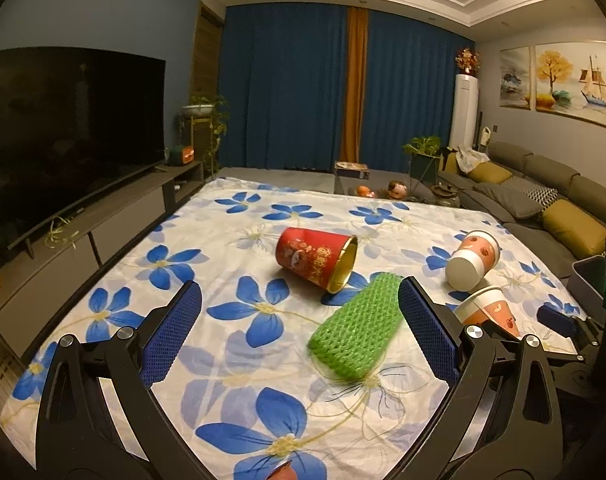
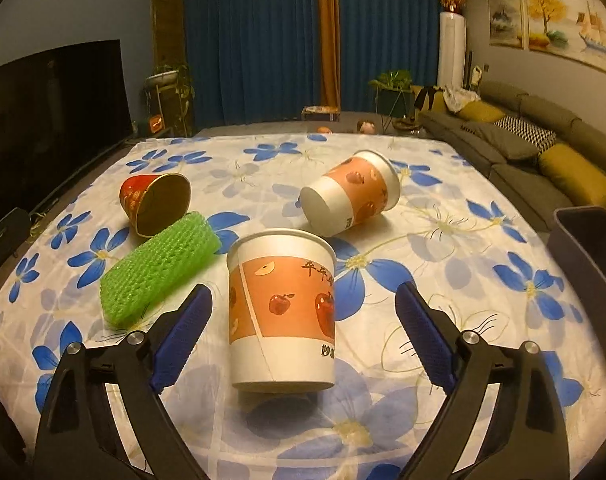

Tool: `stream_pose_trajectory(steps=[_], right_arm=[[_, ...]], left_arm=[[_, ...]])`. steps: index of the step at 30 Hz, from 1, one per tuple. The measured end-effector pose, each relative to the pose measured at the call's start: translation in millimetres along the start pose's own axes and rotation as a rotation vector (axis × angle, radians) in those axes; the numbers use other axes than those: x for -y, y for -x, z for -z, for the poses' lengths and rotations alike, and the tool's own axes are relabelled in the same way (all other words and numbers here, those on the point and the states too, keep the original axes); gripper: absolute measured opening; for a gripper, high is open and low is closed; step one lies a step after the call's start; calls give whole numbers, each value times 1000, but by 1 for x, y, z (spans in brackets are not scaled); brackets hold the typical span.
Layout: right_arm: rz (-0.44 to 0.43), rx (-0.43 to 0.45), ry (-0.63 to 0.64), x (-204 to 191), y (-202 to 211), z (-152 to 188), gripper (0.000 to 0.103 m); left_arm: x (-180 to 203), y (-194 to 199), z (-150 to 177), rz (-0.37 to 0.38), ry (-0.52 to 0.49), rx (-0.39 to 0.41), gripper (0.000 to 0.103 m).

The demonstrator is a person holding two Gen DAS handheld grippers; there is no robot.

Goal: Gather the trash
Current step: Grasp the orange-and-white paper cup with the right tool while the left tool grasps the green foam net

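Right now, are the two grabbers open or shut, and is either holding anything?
Left gripper: open, holding nothing.
Right gripper: open around the upright paper cup, not gripping it.

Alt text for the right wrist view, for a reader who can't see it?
Open right tongs flank an upright apple-print paper cup on a blue-flowered tablecloth, pads not touching it. Beyond lie a second apple-print cup on its side, a green foam net and a tipped red cup.
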State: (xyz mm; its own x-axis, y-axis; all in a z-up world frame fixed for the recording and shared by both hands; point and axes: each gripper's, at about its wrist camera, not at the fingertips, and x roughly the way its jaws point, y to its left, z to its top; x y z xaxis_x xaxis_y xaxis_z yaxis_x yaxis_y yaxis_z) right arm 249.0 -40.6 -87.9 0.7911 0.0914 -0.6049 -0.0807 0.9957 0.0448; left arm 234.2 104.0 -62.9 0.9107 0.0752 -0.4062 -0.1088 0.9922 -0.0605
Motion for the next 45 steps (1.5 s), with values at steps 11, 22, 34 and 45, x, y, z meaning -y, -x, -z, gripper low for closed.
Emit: stream_pose_trajectory(steps=[11, 22, 34, 45], right_arm=[[-44, -55, -30, 7, -8, 2, 56], [-42, 42, -88, 29, 39, -1, 57], [-35, 76, -106, 37, 60, -4, 57], [-19, 87, -106, 39, 71, -2, 57]], left_arm=[[10, -19, 4, 51, -8, -59, 97], [34, -74, 15, 107, -82, -250, 86], [37, -105, 27, 133, -88, -426, 45], [31, -100, 26, 189, -40, -407, 9]])
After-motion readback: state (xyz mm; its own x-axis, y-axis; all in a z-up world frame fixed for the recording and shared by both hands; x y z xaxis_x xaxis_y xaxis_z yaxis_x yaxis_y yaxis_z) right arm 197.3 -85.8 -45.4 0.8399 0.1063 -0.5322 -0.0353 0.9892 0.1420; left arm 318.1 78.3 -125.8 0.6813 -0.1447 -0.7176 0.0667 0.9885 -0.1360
